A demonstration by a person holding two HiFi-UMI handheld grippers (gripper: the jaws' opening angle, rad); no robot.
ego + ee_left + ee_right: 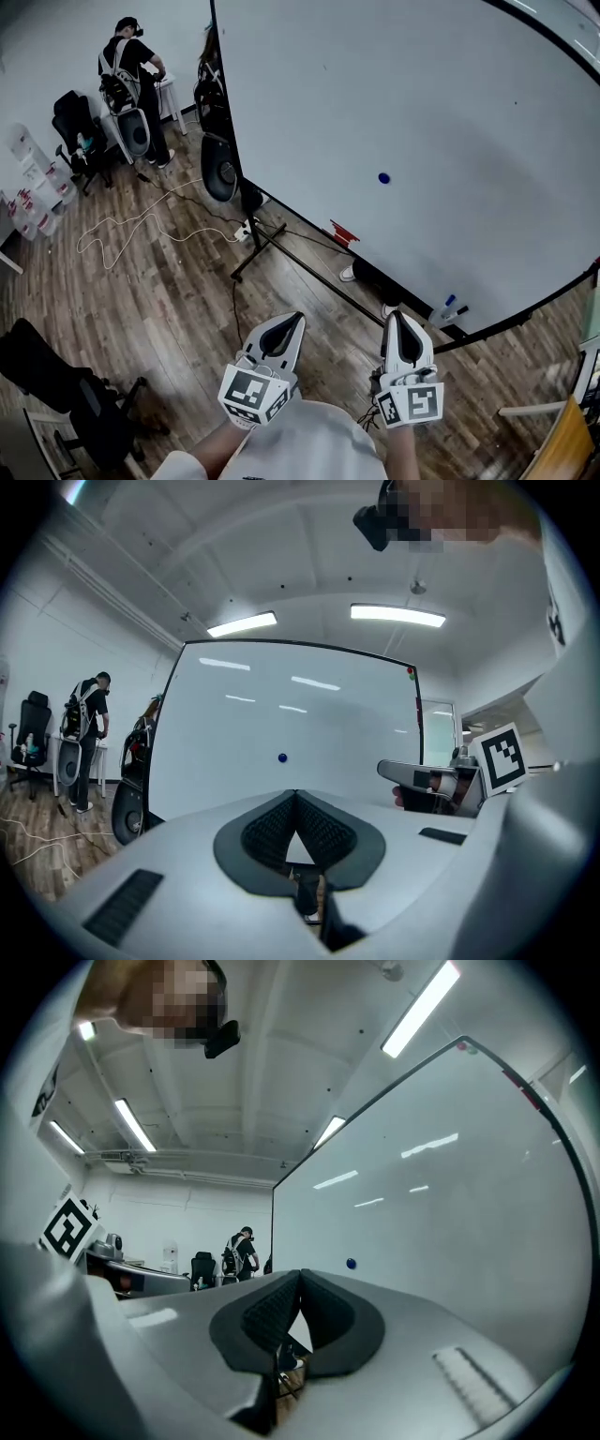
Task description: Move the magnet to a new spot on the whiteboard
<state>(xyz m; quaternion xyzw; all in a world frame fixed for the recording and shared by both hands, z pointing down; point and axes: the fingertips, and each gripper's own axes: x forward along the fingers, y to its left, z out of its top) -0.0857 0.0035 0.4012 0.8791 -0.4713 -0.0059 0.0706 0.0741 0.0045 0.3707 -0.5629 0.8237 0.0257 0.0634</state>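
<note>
Facing the whiteboard [441, 103] from some way back, the person holds both grippers low in front of the body, and the approach to the magnet is, I think, the step in hand. The magnet [383, 177] is a small blue dot that sits on the board near its middle, alone on the white surface and well apart from both grippers. The left gripper [298, 318] has its jaws together with nothing between them, and the right gripper [394, 315] is the same, closed and empty. To do this step well, I would choose one gripper, probably the right one, because the magnet seems to lie a little more to its side. The jaws should be opened before they come to the board, not at the last moment. The gripper should come straight at the magnet, so that one pad goes on each side of its rim. The magnet is small, so a slow last approach seems wise. The board stands on a thin black frame [272, 239], so a hard push may make it sway.
</note>
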